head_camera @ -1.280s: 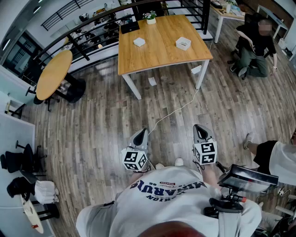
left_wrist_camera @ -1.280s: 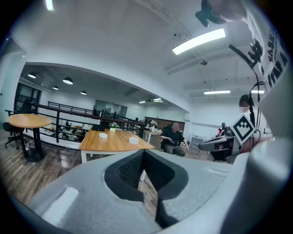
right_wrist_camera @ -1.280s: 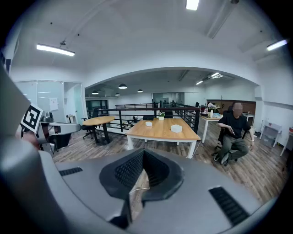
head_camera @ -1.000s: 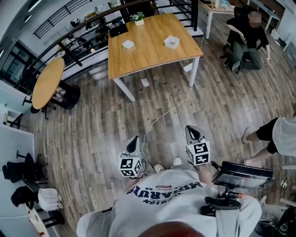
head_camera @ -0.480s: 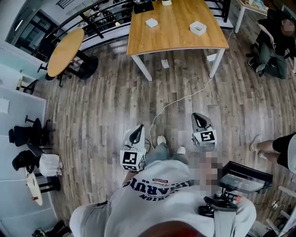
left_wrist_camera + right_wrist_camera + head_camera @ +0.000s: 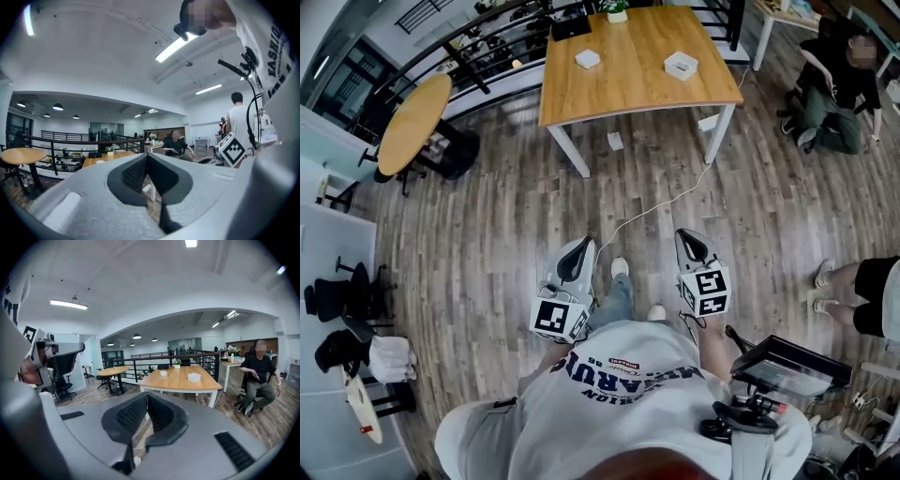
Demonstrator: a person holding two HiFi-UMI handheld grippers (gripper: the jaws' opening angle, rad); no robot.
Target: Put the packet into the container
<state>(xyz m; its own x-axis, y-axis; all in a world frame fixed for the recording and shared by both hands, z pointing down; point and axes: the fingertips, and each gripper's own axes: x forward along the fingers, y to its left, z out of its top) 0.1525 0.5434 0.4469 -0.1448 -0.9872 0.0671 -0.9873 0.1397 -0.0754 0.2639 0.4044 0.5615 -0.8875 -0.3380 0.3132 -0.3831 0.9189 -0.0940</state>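
Wooden table (image 6: 628,75) stands well ahead; left gripper (image 6: 583,247) and right gripper (image 6: 685,237) are closed, empty. Cable (image 6: 649,215) before table risks tripping.

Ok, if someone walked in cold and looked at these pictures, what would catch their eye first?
Probably the left gripper and right gripper low in the head view, each bearing black-and-white square markers, both shut on nothing. Then the wooden table far ahead across the plank floor, with a small white packet and a white container lying apart on it. A seated person is off to its right.
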